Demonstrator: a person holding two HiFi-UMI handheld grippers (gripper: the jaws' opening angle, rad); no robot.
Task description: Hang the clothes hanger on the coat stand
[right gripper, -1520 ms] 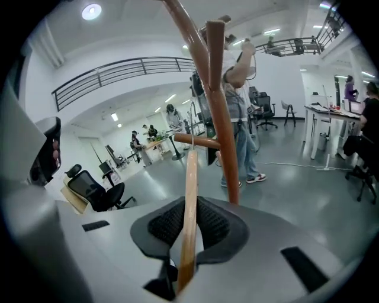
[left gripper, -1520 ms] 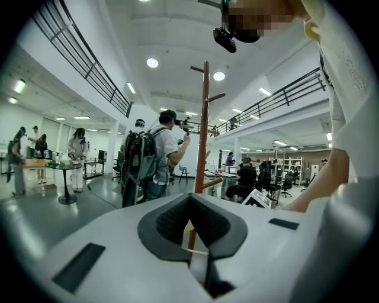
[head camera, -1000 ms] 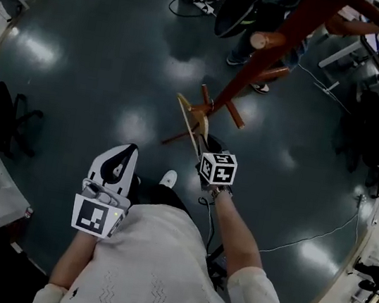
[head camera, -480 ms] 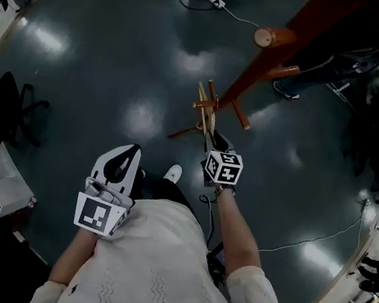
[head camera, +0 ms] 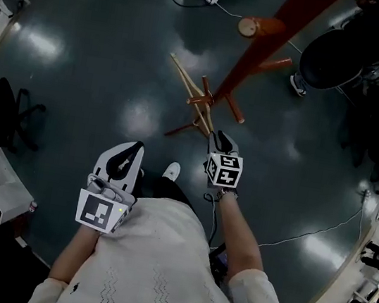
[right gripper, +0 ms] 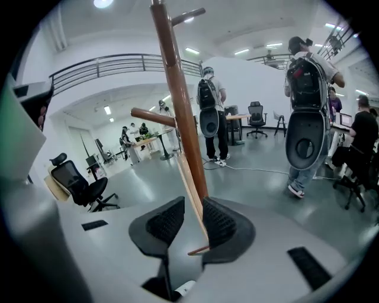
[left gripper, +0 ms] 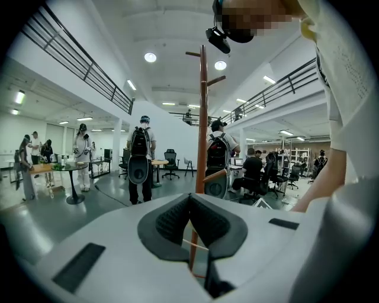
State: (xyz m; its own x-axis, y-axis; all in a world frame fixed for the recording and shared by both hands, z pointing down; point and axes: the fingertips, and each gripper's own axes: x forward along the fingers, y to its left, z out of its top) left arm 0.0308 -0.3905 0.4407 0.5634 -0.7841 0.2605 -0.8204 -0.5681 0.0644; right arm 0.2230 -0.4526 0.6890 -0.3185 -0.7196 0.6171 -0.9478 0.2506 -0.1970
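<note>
Right gripper view — hand-held gripper clasps clothes hanger beside coat stand.

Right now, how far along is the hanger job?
Done: the clothes hanger is off the floor, clamped in the right gripper. In hand: it is held up beside the coat stand, right along the pole in the right gripper view, and it hangs on no peg. Left: hook it over a peg and let go. The left gripper is shut and empty.

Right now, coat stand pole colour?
Reddish-brown wood; the coat stand shows best in the right gripper view.
</note>
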